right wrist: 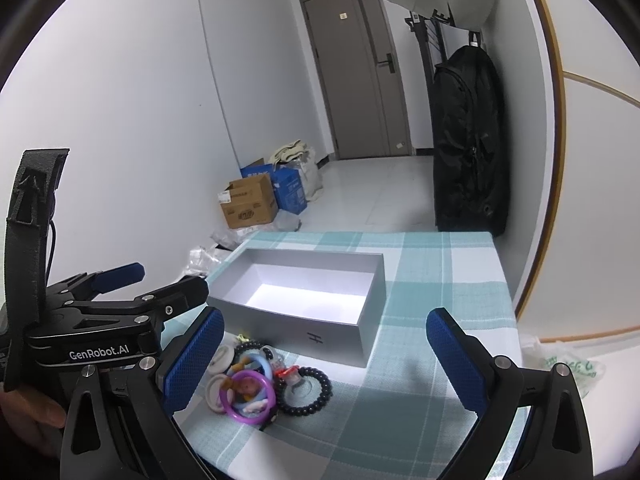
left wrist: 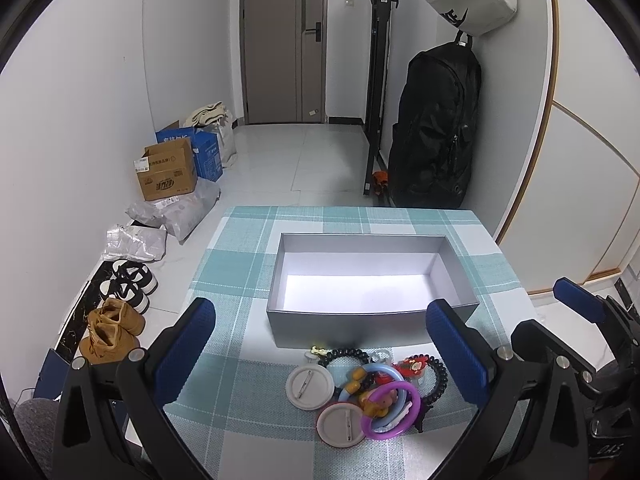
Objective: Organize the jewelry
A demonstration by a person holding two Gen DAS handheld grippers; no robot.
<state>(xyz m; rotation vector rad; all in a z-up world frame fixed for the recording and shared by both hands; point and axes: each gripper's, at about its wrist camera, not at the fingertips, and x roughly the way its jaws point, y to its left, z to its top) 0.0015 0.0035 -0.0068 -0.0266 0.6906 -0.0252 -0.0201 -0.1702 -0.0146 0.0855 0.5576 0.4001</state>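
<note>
1. The table (left wrist: 248, 432) has a teal plaid cloth on it, and everything that matters sits on that.
2. The grey box (left wrist: 372, 324) is the landmark: open top, and nothing visible in the part of its floor that shows.
3. Left gripper (left wrist: 320, 364) hangs over the near side of the box, fingers spread wide with nothing between them. Right gripper (right wrist: 324, 364) is off to the box's right, also wide open and holding nothing.
4. The jewelry pile (left wrist: 368, 392) lies just in front of the box's near wall: black bead bracelet (right wrist: 306, 394), purple ring (left wrist: 390, 410), blue ring (left wrist: 380, 372), two round badges (left wrist: 310, 386), some charms.
5. My read: sorting hasn't started. The next move needs one gripper to drop onto a single piece. The purple ring on top looks easiest, since the pile is tangled.
</note>
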